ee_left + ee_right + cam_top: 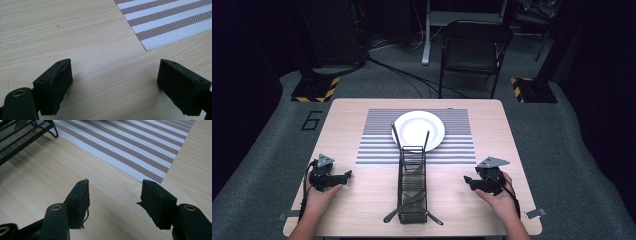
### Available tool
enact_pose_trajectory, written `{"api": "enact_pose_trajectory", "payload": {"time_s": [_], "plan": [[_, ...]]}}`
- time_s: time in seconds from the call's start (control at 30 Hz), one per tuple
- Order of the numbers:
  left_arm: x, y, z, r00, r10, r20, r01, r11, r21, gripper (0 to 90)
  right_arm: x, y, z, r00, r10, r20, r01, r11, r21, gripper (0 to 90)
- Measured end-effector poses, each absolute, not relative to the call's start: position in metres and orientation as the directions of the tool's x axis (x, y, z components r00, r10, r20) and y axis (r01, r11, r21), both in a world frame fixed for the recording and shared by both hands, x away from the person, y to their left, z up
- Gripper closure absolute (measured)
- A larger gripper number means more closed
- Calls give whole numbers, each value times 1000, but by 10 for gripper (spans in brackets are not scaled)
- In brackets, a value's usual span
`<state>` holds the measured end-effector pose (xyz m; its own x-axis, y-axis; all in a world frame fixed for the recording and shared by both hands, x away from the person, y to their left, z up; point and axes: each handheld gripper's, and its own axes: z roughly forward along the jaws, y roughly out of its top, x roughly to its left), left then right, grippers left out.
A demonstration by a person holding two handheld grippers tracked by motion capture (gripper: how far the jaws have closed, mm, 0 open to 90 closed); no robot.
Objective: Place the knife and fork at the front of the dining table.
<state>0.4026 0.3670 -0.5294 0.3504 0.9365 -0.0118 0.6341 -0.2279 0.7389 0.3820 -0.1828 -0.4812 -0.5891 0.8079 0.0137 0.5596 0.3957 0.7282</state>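
Two open claws (346,175) (467,179) beside rack (412,172)

I work in a dark lab: cables (402,75) on grey floor, hazard-striped stand bases (314,91) at eleven o'clock

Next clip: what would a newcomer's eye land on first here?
Probably the white plate on the striped placemat at the far middle of the table. Next, the black wire caddy running toward the near edge, with utensils sticking out. The left tool and right tool flank it, both open and empty.
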Motion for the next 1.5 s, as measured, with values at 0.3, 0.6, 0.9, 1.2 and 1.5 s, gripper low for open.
{"api": "enact_pose_trajectory", "payload": {"time_s": [0.3, 0.6, 0.9, 1.2, 1.5], "plan": [[403, 367, -529, 350, 937, -11, 636, -229, 737, 127, 380, -173, -468, -618, 785, 41, 548, 392, 739, 435], [402, 367, -529, 350, 937, -10, 636, -230, 736, 127, 379, -162, -454, -647, 761, 44, 536, 413, 736, 469], [402, 367, -529, 350, 937, -10, 637, -230, 736, 127, 381, -148, -438, -657, 751, 64, 537, 407, 739, 487], [402, 367, -529, 349, 937, -10, 636, -230, 737, 127, 385, -137, -427, -676, 735, 51, 513, 420, 749, 506], [402, 367, -529, 349, 937, -10, 636, -230, 736, 127, 392, -124, -416, -690, 722, 56, 502, 421, 755, 514]]}}
